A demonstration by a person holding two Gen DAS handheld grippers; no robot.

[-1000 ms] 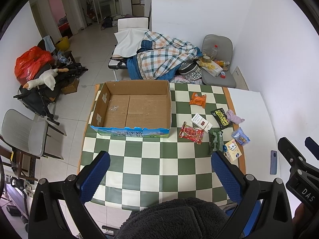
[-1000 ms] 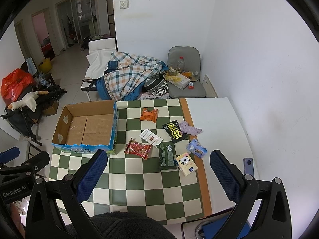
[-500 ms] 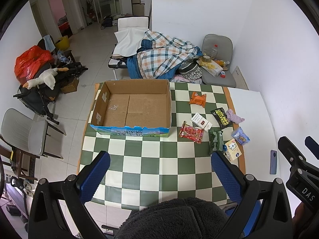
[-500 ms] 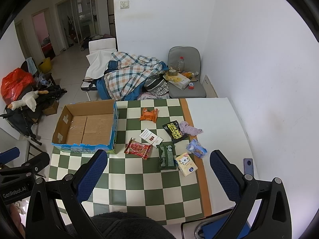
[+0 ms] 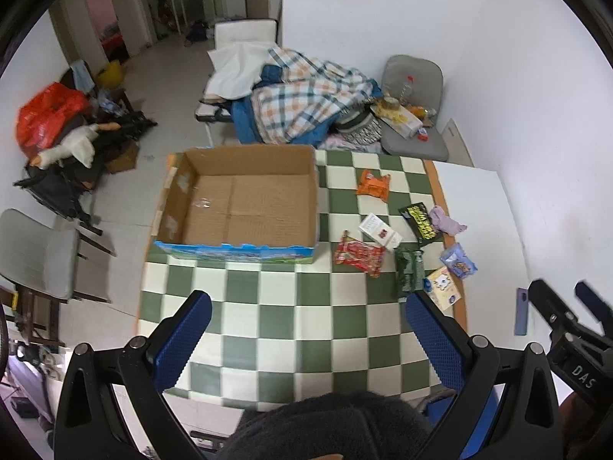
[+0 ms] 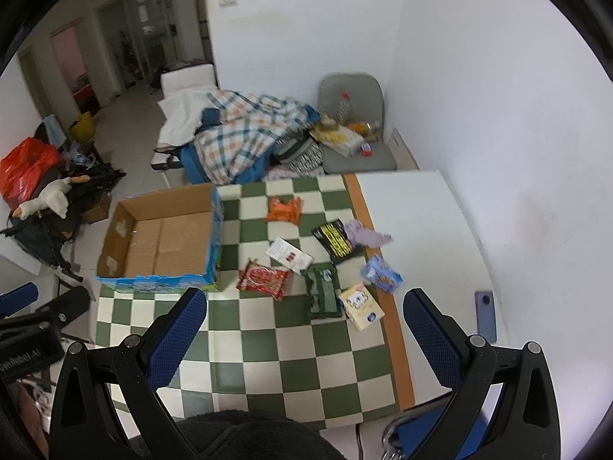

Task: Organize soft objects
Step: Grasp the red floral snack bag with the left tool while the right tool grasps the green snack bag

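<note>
An open cardboard box (image 5: 245,207) (image 6: 164,241) stands empty on the left of the green checked table (image 5: 291,318). To its right lie several soft packets: an orange one (image 5: 372,186) (image 6: 284,210), a red one (image 5: 359,256) (image 6: 263,278), a white card box (image 5: 380,230), a black-and-yellow bag (image 5: 420,223), a dark green pack (image 5: 408,271) (image 6: 322,294), a lilac cloth (image 5: 446,223) (image 6: 364,234), a blue pouch (image 5: 458,265) and a cream tissue pack (image 5: 442,292) (image 6: 361,306). My left gripper (image 5: 304,339) and right gripper (image 6: 304,335) hover high above the table's near edge, both open and holding nothing.
A blue phone (image 6: 485,314) lies on the white tabletop (image 6: 429,237) at right. Beyond the table are a cot heaped with a plaid blanket (image 5: 302,107), a grey chair (image 5: 413,115) with clutter, another grey chair (image 5: 34,253) at left, and bags on the floor.
Both views have drifted slightly closer to the table; the packets and box lie where they were. Both grippers stay open.
</note>
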